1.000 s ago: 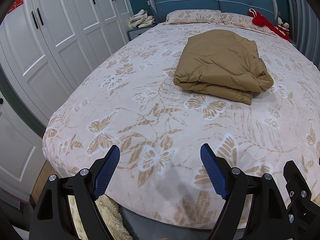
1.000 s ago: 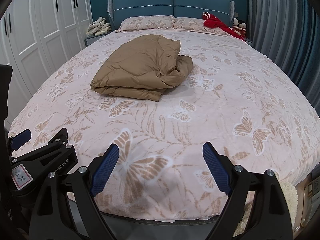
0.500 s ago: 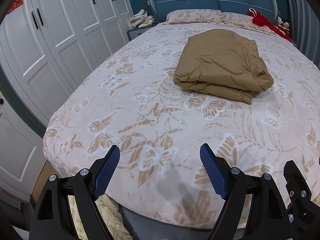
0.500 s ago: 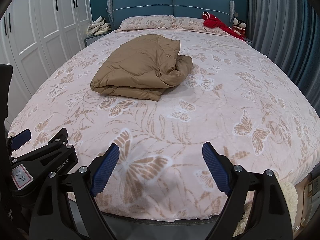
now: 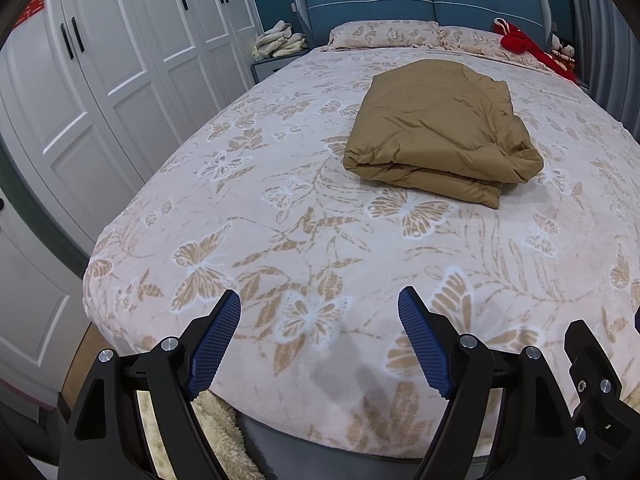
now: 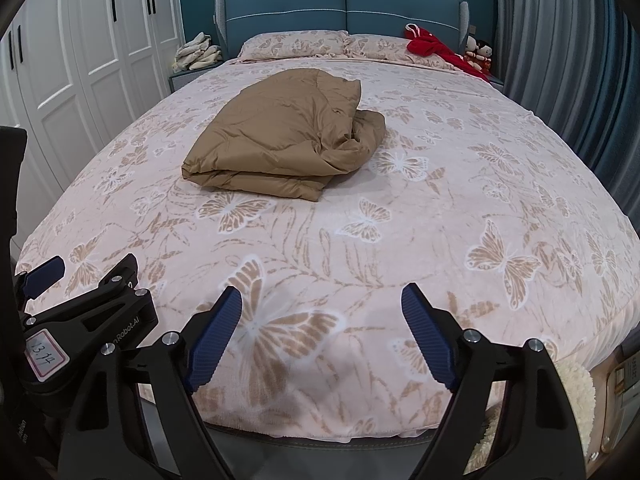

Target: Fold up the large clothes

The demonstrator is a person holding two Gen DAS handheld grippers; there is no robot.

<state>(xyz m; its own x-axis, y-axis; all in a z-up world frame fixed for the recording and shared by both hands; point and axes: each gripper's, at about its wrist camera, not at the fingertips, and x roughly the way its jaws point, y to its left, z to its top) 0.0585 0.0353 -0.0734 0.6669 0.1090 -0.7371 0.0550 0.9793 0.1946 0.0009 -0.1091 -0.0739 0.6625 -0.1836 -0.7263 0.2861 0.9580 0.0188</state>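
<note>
Much of the room is cut off by the round black edge of both lenses. The white wardrobe doors [image 5: 120, 80] run out of the left wrist view on the left side of the bed, and the red marks along their tops are clipped and unreadable. The grey-blue curtain [image 6: 560, 80] on the far side of the bed shows only as folds. Below the foot of the bed [image 5: 280, 240], a cream fleecy thing [image 5: 216, 432] peeks out from under the butterfly-patterned cover; what it is cannot be made out. On the nightstand beside the blue headboard [image 6: 344, 0] sits a pale heap of cloth [image 6: 198, 52], too small to identify. A red garment [image 6: 432, 50] lies on the pillow end, with small dolls [image 6: 478, 52] just beside it, blurred.

The tan padded garment [image 6: 280, 140], folded into a thick bundle with one bunched corner, lies near the middle of the bed, toward the headboard.

The left claw [image 5: 320, 328] hovers over the foot of the bed, jaws spread with only bedcover showing between them. The right claw [image 6: 322, 328] hangs likewise over the foot edge, its jaws closing slightly yet wide, nothing between them. The garment lies well apart from both, farther up the bed.
</note>
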